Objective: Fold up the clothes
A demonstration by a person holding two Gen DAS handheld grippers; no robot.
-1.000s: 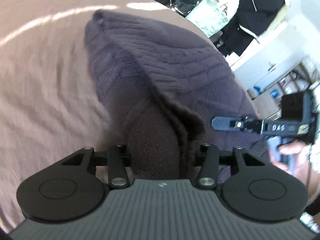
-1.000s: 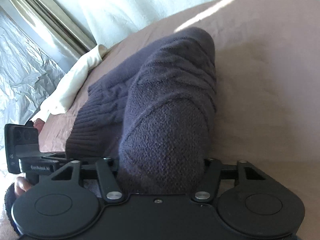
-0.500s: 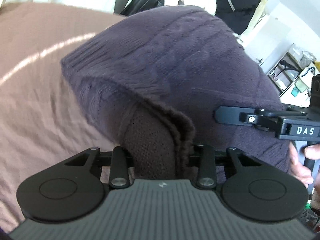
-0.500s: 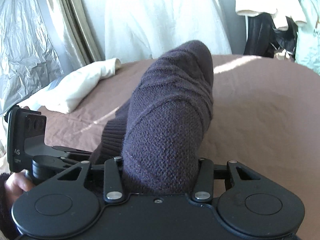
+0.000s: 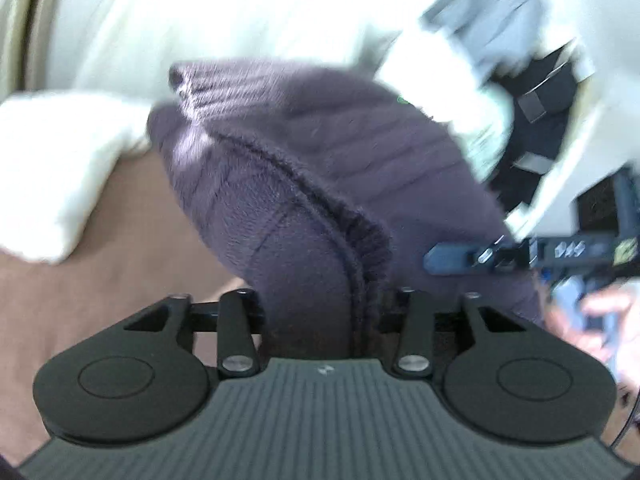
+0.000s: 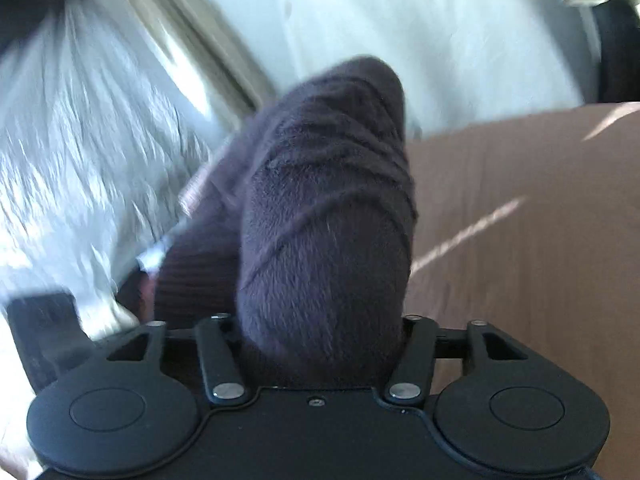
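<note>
A dark purple sweater (image 5: 320,184) is bunched between the jaws of the left gripper (image 5: 320,320) and is held up over the brown bed (image 5: 100,280). Another fold of it (image 6: 324,220) fills the right gripper (image 6: 320,344). Both sets of jaws are opening, the knit between them. A white pillow (image 5: 52,172) is seen at the left.

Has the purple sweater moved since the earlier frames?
Yes. The purple sweater has risen off the brown bedsheet, now showing against the white curtain.
</note>
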